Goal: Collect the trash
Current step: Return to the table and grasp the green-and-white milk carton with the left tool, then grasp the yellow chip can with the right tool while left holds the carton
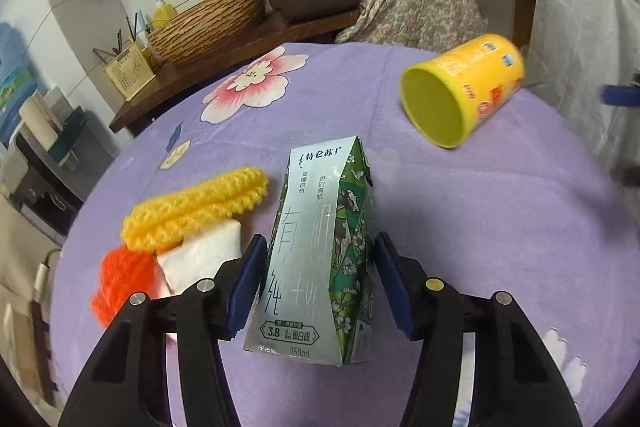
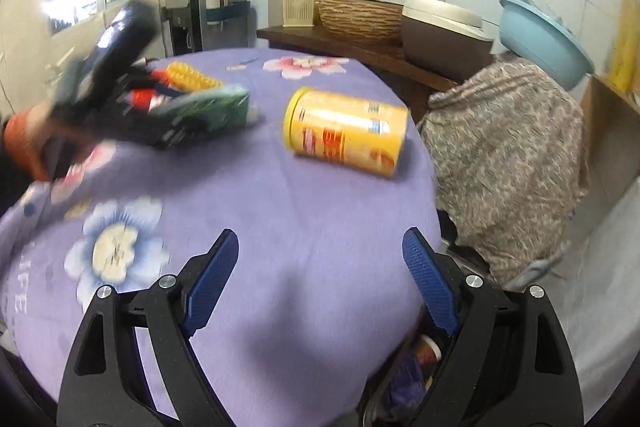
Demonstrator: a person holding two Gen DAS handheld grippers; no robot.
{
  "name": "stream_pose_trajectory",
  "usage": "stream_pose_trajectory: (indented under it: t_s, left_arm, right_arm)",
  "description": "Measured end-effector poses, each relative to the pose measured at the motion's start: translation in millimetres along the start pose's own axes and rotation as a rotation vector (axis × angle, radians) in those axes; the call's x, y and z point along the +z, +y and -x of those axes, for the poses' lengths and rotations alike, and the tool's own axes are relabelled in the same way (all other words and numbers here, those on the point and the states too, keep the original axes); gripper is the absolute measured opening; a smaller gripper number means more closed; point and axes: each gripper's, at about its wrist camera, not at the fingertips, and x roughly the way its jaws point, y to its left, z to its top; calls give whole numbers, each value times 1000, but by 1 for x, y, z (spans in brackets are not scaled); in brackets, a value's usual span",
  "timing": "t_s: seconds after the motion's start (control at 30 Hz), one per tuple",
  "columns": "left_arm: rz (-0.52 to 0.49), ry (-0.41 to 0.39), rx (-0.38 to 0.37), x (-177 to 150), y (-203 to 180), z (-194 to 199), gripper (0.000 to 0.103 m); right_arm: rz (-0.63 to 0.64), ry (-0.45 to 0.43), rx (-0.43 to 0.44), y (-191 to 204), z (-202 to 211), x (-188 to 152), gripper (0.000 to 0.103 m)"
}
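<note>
A silver and green milk carton lies on the purple flowered tablecloth, its base toward the camera. My left gripper has its blue pads against both sides of the carton, shut on it. In the right wrist view the same carton shows blurred in that gripper at the left. A yellow canister lies on its side further back and to the right, its open end showing. My right gripper hangs open over the table's near edge with nothing between its fingers, the canister well beyond it.
Yellow, orange and white knitted cloths lie just left of the carton. A bin holding rubbish shows below the table edge by my right gripper. A chair draped in patterned cloth stands to the right. A counter with a woven basket runs behind.
</note>
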Motion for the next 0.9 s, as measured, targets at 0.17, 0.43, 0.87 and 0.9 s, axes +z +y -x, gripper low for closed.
stream_pose_trajectory:
  t_s: [0.17, 0.43, 0.87, 0.9]
  left_arm:
    - [83, -61, -31, -34, 2, 31, 54]
    - [196, -108, -42, -69, 19, 69, 53]
    - [236, -134, -67, -89, 20, 82, 53]
    - [231, -136, -67, -89, 19, 83, 53]
  right_arm:
    - [-41, -3, -4, -24, -38, 29, 85]
    - [-21, -13, -2, -29, -78, 44, 85]
    - [45, -11, 209, 25, -32, 50, 85]
    - [44, 2, 193, 26, -30, 52, 85]
